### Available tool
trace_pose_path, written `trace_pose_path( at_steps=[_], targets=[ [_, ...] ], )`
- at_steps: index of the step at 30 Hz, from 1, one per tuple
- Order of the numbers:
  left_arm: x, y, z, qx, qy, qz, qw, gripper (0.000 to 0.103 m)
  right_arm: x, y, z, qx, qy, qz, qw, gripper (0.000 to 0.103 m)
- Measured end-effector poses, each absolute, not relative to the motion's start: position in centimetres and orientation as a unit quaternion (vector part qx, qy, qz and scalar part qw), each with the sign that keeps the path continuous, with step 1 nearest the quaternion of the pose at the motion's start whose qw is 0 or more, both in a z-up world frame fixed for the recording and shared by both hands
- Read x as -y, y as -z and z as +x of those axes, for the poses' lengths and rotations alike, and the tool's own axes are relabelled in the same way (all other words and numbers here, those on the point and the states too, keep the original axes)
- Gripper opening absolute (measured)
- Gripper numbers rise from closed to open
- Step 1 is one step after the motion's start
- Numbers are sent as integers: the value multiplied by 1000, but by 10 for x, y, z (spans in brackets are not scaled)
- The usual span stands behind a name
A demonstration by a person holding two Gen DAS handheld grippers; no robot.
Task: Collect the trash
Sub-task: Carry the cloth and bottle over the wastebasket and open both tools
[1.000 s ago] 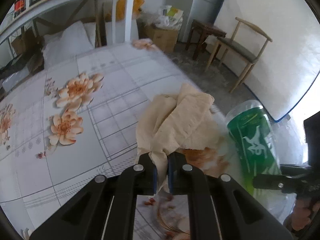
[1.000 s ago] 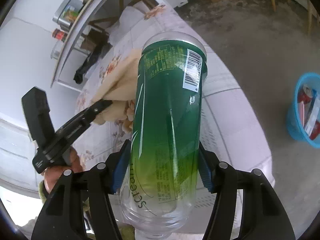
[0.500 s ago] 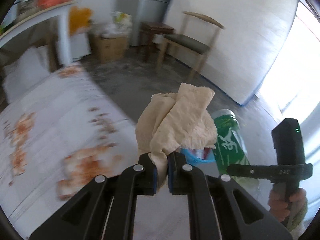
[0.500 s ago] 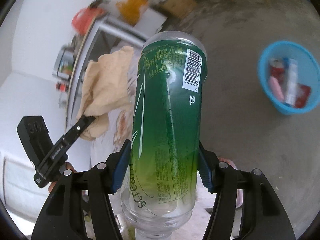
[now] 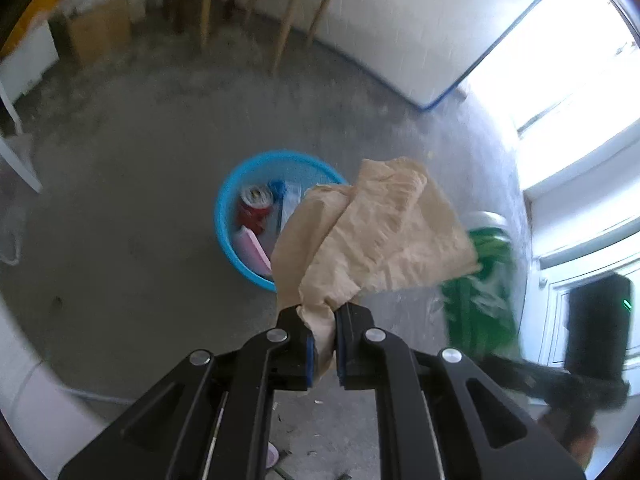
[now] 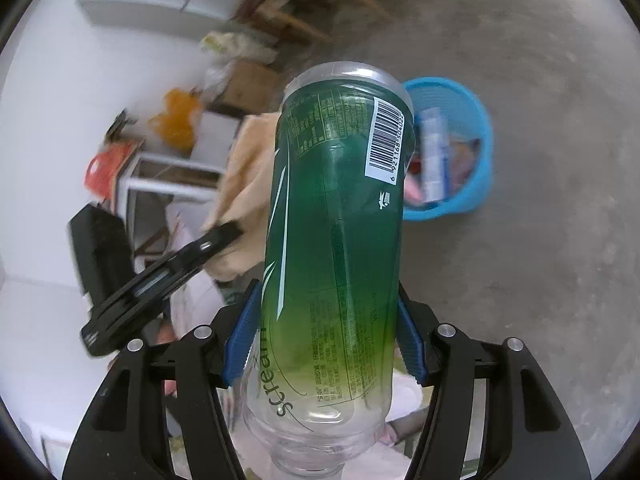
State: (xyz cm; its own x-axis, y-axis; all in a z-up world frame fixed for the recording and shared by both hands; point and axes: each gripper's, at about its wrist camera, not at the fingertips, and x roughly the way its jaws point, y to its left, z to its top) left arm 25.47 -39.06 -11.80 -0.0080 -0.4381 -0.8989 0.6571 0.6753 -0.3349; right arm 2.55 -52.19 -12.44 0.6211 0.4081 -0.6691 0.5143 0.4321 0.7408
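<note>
Left wrist view: left gripper [image 5: 323, 342] has its jaws pinched narrow on a crumpled tan paper [image 5: 372, 240] – the wad fans out toward 1 o'clock.
Bin: blue basket [image 5: 230, 208] sits on the concrete floor [image 5: 132, 184] at about 11 o'clock from the fingertips, trash already inside.
Right wrist view: right gripper [image 6: 322, 340] is clamped around a green plastic bottle [image 6: 336, 240] – base pointing away, toward 12 o'clock.
Bin again: the basket [image 6: 478, 152] peeks out at 2 o'clock, partly behind the bottle.
</note>
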Motion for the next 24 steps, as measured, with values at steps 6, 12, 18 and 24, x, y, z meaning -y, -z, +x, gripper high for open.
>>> trace_pose_path(
  at_steps=[6,12,18,24],
  targets=[
    [448,177,278,-631,377,82,673,27,548,142,8,-432,78,559,703,58],
    [446,190,300,-637,369,-8,677,66,553,156,11,-437,93,570,689,58],
    [412,143,302,-613,374,-18,696,66,556,168,44,-461,77,558,686,58],
    [347,57,279,-562,405,10,721,70,569,216,130,-521,74,527,667,58]
  ],
)
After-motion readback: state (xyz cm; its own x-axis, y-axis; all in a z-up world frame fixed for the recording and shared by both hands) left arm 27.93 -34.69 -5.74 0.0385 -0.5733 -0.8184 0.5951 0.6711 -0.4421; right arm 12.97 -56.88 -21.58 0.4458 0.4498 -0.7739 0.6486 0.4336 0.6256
